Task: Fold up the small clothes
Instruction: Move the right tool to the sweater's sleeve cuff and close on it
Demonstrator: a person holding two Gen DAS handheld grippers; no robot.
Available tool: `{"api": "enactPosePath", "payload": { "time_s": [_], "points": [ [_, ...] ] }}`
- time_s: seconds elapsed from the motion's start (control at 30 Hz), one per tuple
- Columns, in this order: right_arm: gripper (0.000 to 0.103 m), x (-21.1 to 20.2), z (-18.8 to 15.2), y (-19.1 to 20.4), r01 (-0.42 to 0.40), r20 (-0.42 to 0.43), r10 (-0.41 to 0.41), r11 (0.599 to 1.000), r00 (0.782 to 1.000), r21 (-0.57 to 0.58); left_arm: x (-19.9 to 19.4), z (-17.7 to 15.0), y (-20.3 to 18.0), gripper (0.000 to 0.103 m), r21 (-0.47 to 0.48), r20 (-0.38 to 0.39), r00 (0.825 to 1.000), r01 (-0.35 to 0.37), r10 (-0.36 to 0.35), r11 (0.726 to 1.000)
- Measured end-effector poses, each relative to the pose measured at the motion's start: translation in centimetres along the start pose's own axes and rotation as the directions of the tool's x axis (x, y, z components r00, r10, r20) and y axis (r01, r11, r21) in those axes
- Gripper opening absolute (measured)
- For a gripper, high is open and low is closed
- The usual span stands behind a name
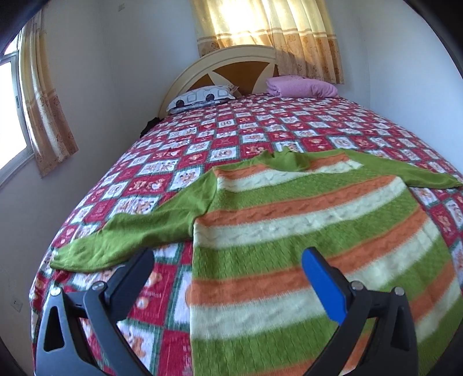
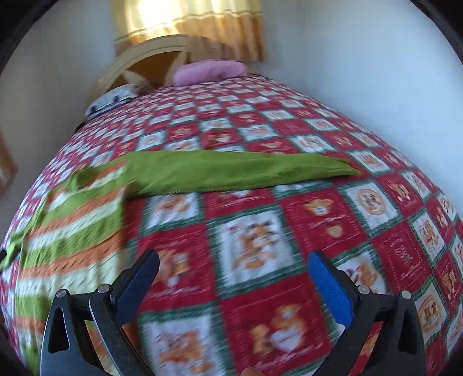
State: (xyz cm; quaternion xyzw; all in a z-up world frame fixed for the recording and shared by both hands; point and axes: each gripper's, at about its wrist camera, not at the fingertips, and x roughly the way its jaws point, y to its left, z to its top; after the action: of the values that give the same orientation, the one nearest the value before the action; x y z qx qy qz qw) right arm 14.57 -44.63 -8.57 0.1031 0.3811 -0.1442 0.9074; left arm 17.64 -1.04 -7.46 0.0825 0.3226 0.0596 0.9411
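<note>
- Green, orange and cream striped knitted sweater [image 1: 303,219] lies flat on the bed's red-and-white checked quilt [image 1: 179,150], both green sleeves spread sideways.
- Left gripper [image 1: 228,272] hovers over the sweater's hem, fingers wide, holding nothing.
- Right gripper [image 2: 234,274] hangs above bare quilt beside the sweater, below its right sleeve [image 2: 240,170], fingers wide, empty.

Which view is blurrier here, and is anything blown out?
Right wrist view: motion smear across the bedspread and sweater. Left wrist view: mostly sharp, slight softness on the near sweater; curtain and side window overexposed.
</note>
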Motion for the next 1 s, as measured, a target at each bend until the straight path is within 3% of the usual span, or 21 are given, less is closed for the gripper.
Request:
{"api": "enactPosePath", "payload": {
  "time_s": [0.2, 0.37, 0.47, 0.57, 0.63, 0.67, 0.7, 0.8, 1.0],
  "points": [
    [0.102, 3.7, 4.1, -7.9, 0.094, -0.042, -0.087, 0.979, 0.995, 0.18, 5.5, 1.2, 1.4, 0.103, -0.012, -0.049, 0.997, -0.067, 0.066, 0.998],
    [0.098, 5.8, 6.4, -12.1, 0.077, -0.054, -0.063, 0.947, 0.997, 0.312, 8.4, 1.6, 2.1, 0.103, -0.022, -0.091, 0.992, -0.095, 0.092, 0.995],
    [0.084, 8.1, 7.6, -13.8, 0.081, -0.081, -0.055, 0.922, 0.995, 0.379, 9.8, 1.8, 2.6, 0.103, -0.029, -0.111, 0.988, -0.109, 0.105, 0.994],
    [0.078, 10.1, 8.3, -15.1, 0.08, -0.098, -0.042, 0.901, 0.994, 0.426, 10.9, 1.9, 3.1, 0.103, -0.045, -0.129, 0.985, -0.119, 0.113, 0.992],
    [0.054, 10.7, 9.0, -15.3, 0.074, -0.085, -0.042, 0.903, 0.995, 0.423, 11.4, 1.8, 3.5, 0.103, -0.056, -0.139, 0.984, -0.124, 0.115, 0.991],
    [0.027, 11.1, 9.3, -15.4, 0.064, -0.09, -0.028, 0.901, 0.996, 0.429, 11.7, 1.7, 3.7, 0.103, -0.062, -0.145, 0.983, -0.122, 0.112, 0.991],
    [0.016, 11.5, 9.5, -15.6, 0.054, -0.099, -0.011, 0.895, 0.995, 0.442, 11.8, 1.5, 3.8, 0.103, -0.066, -0.152, 0.982, -0.12, 0.109, 0.991],
    [0.01, 11.8, 9.9, -15.4, 0.048, -0.105, -0.001, 0.892, 0.994, 0.449, 12.1, 1.0, 4.2, 0.103, -0.075, -0.166, 0.981, -0.114, 0.1, 0.991],
    [0.009, 9.1, 12.3, -12.7, 0.03, -0.043, -0.014, 0.924, 0.999, 0.38, 11.2, 0.3, 5.7, 0.103, -0.111, -0.159, 0.984, -0.103, 0.085, 0.988]
  ]
}}
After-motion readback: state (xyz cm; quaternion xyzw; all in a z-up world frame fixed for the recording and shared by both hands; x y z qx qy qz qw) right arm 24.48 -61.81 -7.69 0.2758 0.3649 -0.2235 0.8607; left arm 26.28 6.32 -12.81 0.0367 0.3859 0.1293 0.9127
